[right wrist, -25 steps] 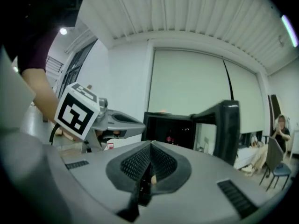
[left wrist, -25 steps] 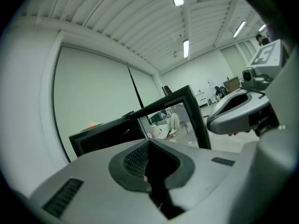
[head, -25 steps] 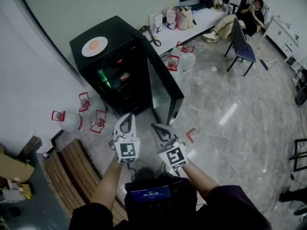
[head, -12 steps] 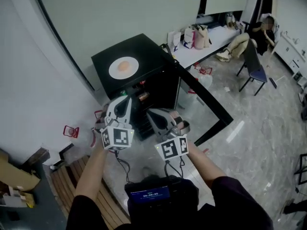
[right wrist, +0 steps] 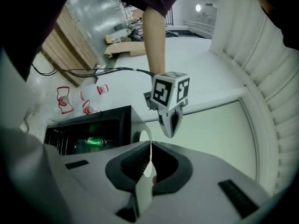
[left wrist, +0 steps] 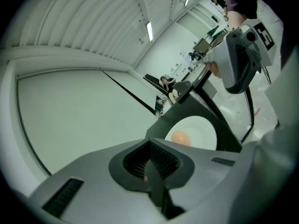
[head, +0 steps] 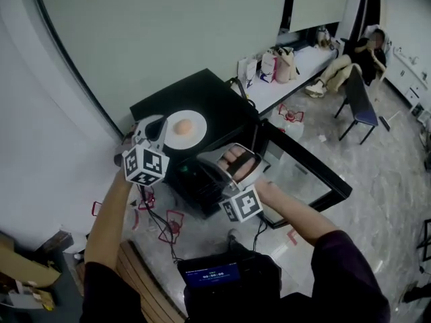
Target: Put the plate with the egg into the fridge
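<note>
Moved: both grippers have come up to the fridge (head: 214, 98) since a second ago; the left gripper (head: 155, 121), then low in front of it, now sits by the plate (head: 196, 134).
Plate: white and round, flat on the fridge's black top, toward the front left corner; it also shows ahead of the left gripper (left wrist: 150, 158) in that gripper's view.
Egg (head: 184, 126): lies on the plate, a little left of its middle.
Left jaws: pressed together, nothing between them; the tips are just beside the plate's left rim, and whether they touch it cannot be told.
Right gripper (head: 206, 166): lower, in front of the fridge's open front, well apart from the plate.
Right jaws: pressed together, pinching nothing.
Door (head: 306, 169): glass in a black frame, swung wide to the right.
Inside the fridge: a green can (right wrist: 95, 143) lies on a shelf.
Floor: red-and-white bottles (head: 172, 225) lie left of the fridge; pale glossy tiles.
Background: a white table (head: 296, 64) with bags along the wall, and a person (head: 350, 56) sitting by a dark chair (head: 360, 99) at the far right.
</note>
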Demonstrator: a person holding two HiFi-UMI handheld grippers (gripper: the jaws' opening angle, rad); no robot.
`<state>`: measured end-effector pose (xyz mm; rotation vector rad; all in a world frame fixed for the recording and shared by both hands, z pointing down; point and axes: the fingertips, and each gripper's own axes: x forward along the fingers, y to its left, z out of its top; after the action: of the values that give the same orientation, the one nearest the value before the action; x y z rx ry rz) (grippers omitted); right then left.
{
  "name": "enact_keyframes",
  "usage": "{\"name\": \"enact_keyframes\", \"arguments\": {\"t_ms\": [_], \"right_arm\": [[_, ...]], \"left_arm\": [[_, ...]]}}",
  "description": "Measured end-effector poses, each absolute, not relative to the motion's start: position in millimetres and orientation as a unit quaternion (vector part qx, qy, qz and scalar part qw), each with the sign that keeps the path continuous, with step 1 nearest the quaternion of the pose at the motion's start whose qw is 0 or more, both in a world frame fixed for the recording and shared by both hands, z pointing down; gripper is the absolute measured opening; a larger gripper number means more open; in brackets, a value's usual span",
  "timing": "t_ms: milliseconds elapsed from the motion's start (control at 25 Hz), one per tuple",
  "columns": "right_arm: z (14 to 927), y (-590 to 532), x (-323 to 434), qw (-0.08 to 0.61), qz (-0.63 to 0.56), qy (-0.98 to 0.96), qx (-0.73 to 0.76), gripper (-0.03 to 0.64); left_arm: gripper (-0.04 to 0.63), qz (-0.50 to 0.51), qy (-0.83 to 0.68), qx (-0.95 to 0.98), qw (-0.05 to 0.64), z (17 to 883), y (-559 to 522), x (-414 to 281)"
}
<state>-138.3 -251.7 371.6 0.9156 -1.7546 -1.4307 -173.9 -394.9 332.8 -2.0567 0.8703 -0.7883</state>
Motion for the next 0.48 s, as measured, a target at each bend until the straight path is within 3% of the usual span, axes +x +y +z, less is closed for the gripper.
{"name": "enact_keyframes", "arguments": {"t_ms": [160, 320, 480], "right_arm": [[402.3, -270.8, -135.7, 0.382, -0.543, -0.687, 0.294, 0.016], [416.3, -283.9, -128.1, 0.418, -0.533, -0.685, 0.269, 0.093], [418.2, -299.0, -119.8, 0.444, -0.520, -0.675, 0.276, 0.117]], "left_arm": [[0.009, -0.398, 0.317, -0.797, 0.325, 365.7, -465.9, -183.6], [0.009, -0.462, 0.279, -0.799, 0.264, 398.5, -505.6, -182.5], [0.009, -0.500, 0.221, -0.807, 0.225, 420.6, -513.9, -173.0]]}}
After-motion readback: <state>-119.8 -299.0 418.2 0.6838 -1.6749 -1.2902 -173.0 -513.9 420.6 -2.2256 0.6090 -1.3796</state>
